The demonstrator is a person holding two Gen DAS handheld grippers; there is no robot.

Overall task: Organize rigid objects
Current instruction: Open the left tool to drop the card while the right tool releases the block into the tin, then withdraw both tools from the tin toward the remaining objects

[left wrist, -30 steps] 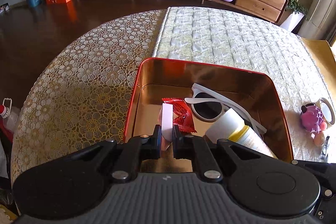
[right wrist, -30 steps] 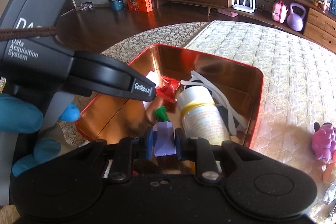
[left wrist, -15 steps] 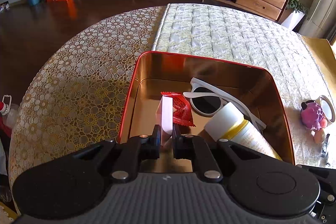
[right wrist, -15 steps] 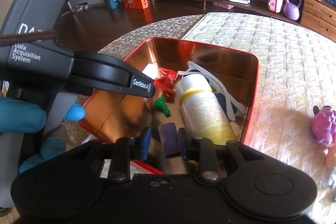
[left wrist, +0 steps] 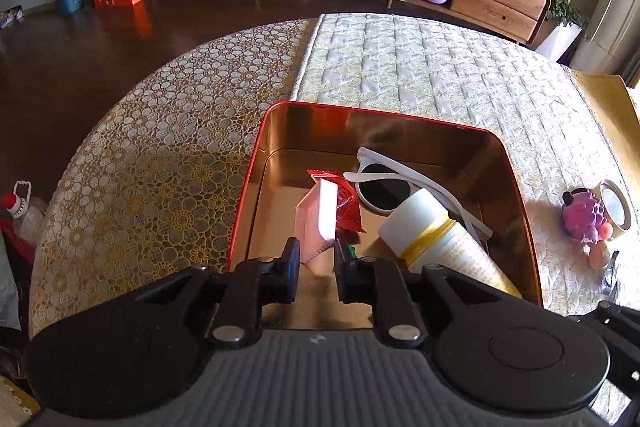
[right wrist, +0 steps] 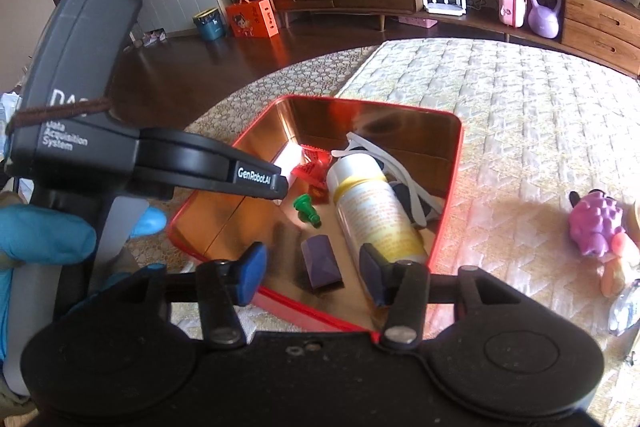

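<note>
My left gripper (left wrist: 316, 259) jaws parted, pink box (left wrist: 316, 217) between, leaning inside red tin (left wrist: 244, 203) near left wall. My right gripper (right wrist: 312, 267) jaws released; purple block (right wrist: 321, 264) lies at tin's near edge. Back both out straight, avoid nudging bottle (right wrist: 370, 203).

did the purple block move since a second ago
Yes. The purple block was clamped in the right gripper above the tin; now it lies on the tin floor beside the bottle, jaws wide apart around it.
</note>
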